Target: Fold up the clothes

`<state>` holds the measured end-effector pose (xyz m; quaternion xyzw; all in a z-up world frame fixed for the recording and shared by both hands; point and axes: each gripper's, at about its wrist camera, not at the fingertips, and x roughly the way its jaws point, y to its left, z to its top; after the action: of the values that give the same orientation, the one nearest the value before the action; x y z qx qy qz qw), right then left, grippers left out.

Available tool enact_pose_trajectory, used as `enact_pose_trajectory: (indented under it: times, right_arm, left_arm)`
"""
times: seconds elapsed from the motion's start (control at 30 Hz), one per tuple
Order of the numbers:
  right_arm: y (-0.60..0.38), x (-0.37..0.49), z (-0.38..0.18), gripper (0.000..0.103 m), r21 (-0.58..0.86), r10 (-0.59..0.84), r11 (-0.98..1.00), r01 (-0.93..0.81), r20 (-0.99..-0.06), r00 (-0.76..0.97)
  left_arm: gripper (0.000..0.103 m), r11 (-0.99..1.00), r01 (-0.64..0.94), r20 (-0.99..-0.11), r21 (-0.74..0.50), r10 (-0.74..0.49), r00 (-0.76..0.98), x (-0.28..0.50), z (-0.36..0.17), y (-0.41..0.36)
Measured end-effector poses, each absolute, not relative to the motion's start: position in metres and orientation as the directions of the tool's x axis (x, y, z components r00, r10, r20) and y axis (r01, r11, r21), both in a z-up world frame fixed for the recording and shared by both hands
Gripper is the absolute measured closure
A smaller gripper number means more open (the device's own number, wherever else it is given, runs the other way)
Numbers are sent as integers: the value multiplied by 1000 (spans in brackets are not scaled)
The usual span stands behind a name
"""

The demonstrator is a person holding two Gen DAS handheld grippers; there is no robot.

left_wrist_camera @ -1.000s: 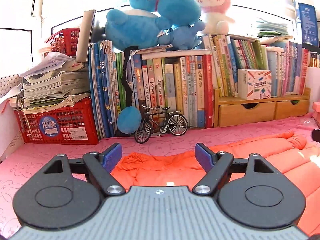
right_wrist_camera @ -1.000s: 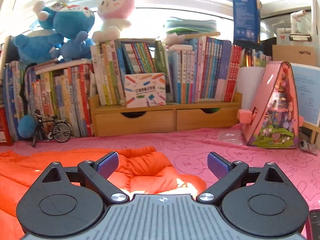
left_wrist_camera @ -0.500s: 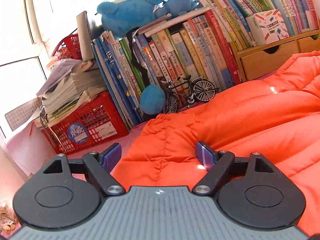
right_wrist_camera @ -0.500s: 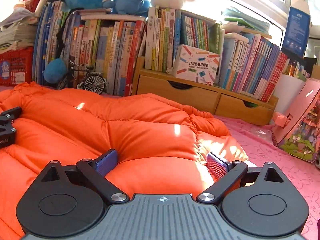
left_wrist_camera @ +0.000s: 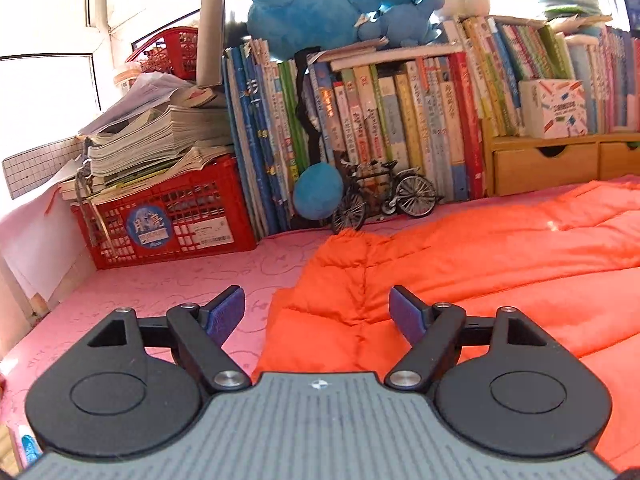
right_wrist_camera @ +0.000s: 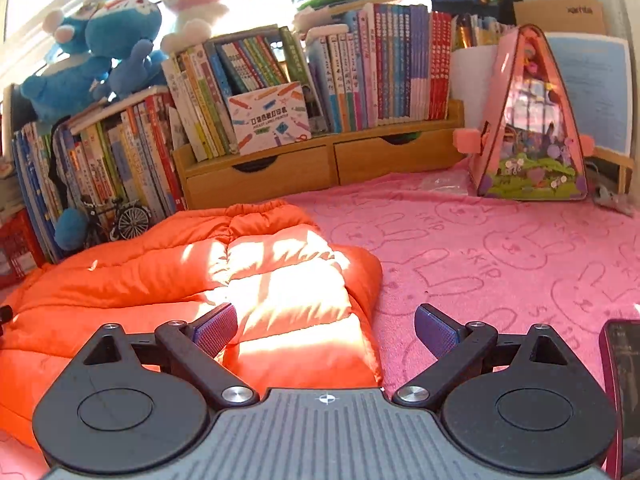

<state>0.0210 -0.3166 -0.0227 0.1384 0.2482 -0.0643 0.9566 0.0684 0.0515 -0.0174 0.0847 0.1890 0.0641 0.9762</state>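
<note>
Left gripper (left_wrist_camera: 318,312): fingers spread wide, holding nothing. The jacket (left_wrist_camera: 480,264) starts at 12 o'clock between them and runs off toward 3 o'clock; its near corner sits just ahead of the tips.

Right gripper (right_wrist_camera: 326,330): fingers likewise apart and empty. Jacket (right_wrist_camera: 240,272) lies from 12 round to 9 o'clock, its right edge between the tips.

Jacket rests puffy on the pink blanket (right_wrist_camera: 500,248), long axis running left to right between the two grippers, one at each end, about equally near. Whether a fold is already made, cannot tell.
</note>
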Motion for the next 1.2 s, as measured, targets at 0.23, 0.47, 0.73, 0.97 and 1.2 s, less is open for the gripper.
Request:
enact_pose_trajectory:
  times: [0.23, 0.47, 0.73, 0.97, 1.2]
  right_arm:
    - [-356, -20, -48, 6, 589, 133, 782, 203, -476, 869]
    - [-333, -32, -44, 5, 533, 90, 824, 191, -456, 885]
    - [-216, -47, -13, 63, 62, 41, 998, -21, -354, 934]
    - [-157, -20, -12, 84, 90, 196, 981, -175, -360, 912]
    - [-139, -1, -26, 90, 82, 217, 976, -201, -431, 876]
  left_arm:
    - [22, 963, 224, -327, 147, -167, 930, 34, -1, -7]
    - [23, 957, 269, -384, 113, -207, 900, 39, -11, -13]
    - [58, 945, 318, -434, -75, -318, 843, 46, -4, 12]
    - [73, 905, 393, -444, -161, -422, 790, 48, 3, 19]
    - [73, 885, 465, -520, -16, -405, 752, 61, -14, -22]
